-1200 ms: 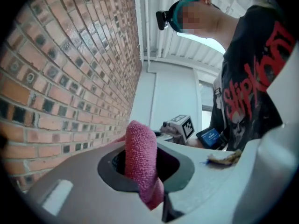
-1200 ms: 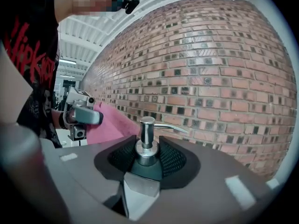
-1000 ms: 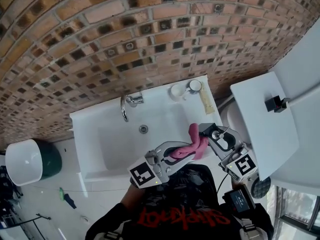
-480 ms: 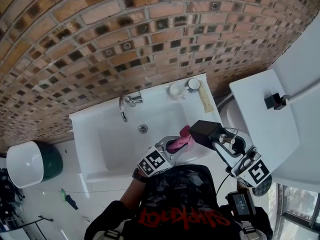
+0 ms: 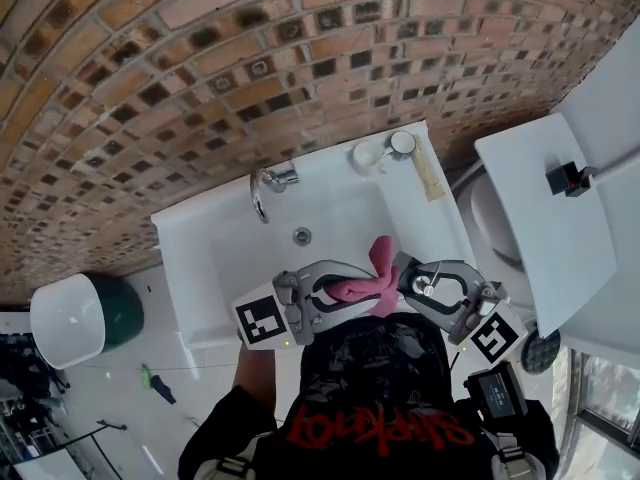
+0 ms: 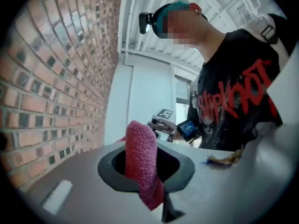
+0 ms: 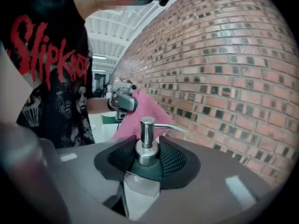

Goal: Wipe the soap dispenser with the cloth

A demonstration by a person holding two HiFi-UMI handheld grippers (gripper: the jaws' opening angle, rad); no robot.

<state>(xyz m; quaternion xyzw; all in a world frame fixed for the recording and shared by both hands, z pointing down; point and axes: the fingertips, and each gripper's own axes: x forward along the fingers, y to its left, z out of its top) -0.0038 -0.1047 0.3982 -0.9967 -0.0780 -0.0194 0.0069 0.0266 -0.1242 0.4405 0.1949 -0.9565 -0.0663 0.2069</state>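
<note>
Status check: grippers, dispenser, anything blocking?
Left gripper shut on pink cloth. Right gripper shut on soap dispenser. Cloth close behind dispenser, contact unclear. Nothing in the way.

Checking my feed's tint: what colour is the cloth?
Pink; the cloth shows best in the left gripper view.

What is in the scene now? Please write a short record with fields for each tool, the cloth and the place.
Left tool: shut on pink terry cloth
Right tool: shut on soap dispenser with chrome pump
Cloth position: close behind the pump; contact unclear
Place: over the front of white ceramic sink, brick wall behind
</note>
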